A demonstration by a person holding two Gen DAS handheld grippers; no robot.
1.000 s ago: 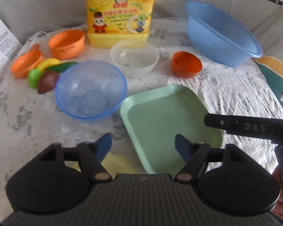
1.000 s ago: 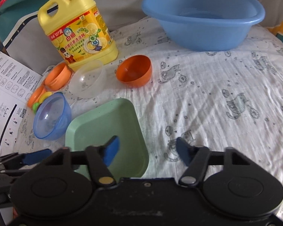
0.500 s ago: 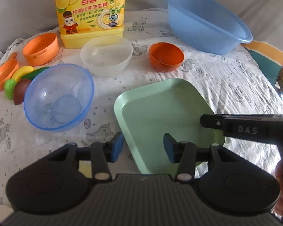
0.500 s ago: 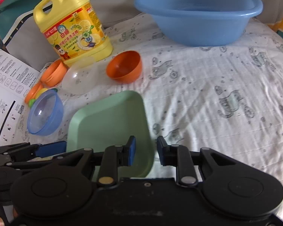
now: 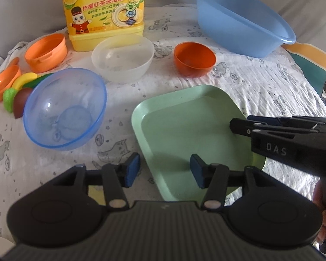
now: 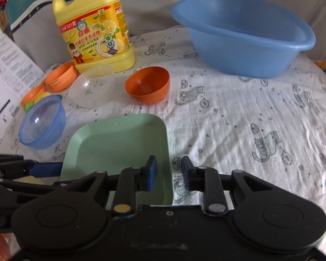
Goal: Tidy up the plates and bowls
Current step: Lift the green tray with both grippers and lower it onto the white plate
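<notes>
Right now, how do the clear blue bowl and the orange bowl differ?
The clear blue bowl is see-through and wider; the orange bowl is opaque and smaller. The clear blue bowl lies beside the toy fruit, the orange bowl nearer the blue basin. Both are empty and tilted.
</notes>
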